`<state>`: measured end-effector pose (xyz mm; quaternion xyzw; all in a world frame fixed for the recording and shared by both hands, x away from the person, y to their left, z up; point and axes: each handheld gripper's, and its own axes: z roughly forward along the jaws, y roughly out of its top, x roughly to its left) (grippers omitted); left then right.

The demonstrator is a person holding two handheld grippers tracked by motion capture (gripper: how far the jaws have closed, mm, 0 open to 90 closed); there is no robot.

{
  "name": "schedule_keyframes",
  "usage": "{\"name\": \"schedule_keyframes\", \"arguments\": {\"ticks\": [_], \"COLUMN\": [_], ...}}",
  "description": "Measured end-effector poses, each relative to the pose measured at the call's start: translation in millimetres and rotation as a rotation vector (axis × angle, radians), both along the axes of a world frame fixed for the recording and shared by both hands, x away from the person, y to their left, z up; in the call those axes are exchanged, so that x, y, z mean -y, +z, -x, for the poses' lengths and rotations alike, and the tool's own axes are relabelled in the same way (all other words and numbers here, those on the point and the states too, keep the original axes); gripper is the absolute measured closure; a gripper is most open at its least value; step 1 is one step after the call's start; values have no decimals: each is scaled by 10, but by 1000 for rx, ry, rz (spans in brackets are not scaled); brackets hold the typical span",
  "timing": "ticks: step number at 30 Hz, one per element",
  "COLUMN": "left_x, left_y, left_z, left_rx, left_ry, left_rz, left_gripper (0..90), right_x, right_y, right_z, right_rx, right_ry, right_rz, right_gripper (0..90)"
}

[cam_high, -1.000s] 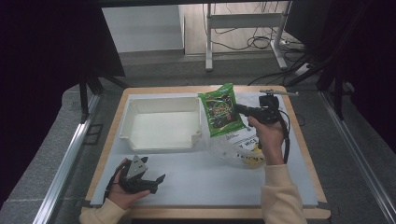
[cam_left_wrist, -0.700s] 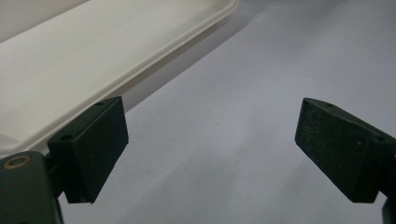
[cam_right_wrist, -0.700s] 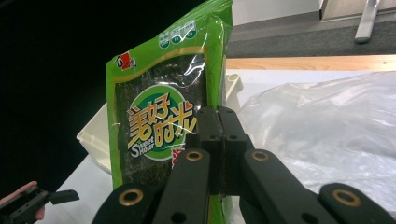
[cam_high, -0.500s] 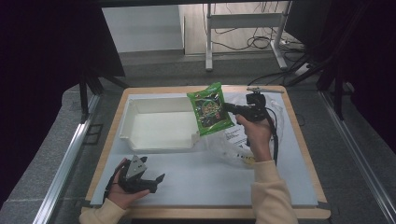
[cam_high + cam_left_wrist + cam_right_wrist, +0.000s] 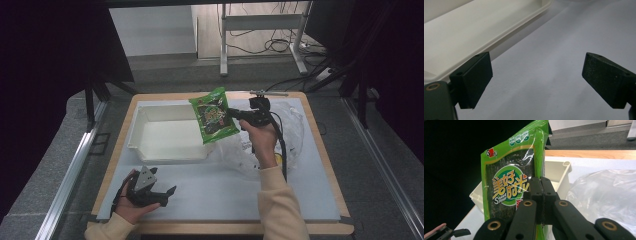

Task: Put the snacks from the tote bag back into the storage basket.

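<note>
Here the right gripper (image 5: 231, 113) is pinching one green packet (image 5: 214, 115) by its edge, jaws closed tight on it, so it is hanging clear above the right rim of the single white bin (image 5: 172, 131), likely for dropping in. The left gripper (image 5: 159, 194) is resting wide open and empty near the table's (image 5: 300, 190) front left corner. One clear bag (image 5: 292, 125) is lying by the right edge.

One green seaweed snack packet (image 5: 214, 116), one white plastic bin (image 5: 167, 134), one clear plastic bag (image 5: 290, 127), two handheld grippers: left gripper (image 5: 157, 192), right gripper (image 5: 231, 113). One table (image 5: 220, 190).
</note>
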<state>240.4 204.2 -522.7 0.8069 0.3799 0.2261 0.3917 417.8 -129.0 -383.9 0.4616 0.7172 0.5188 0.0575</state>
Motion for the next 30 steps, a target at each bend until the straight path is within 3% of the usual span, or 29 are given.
{"name": "schedule_keyframes", "arguments": {"ticks": [30], "left_x": [-10], "left_y": [10], "left_z": [-1], "left_rx": [8], "left_ry": [-1], "left_rz": [-3], "left_gripper": [95], "right_x": [-485], "right_y": [-152], "right_z": [-235], "right_rx": [-46], "right_ry": [6], "right_rz": [-8], "right_gripper": [900]}}
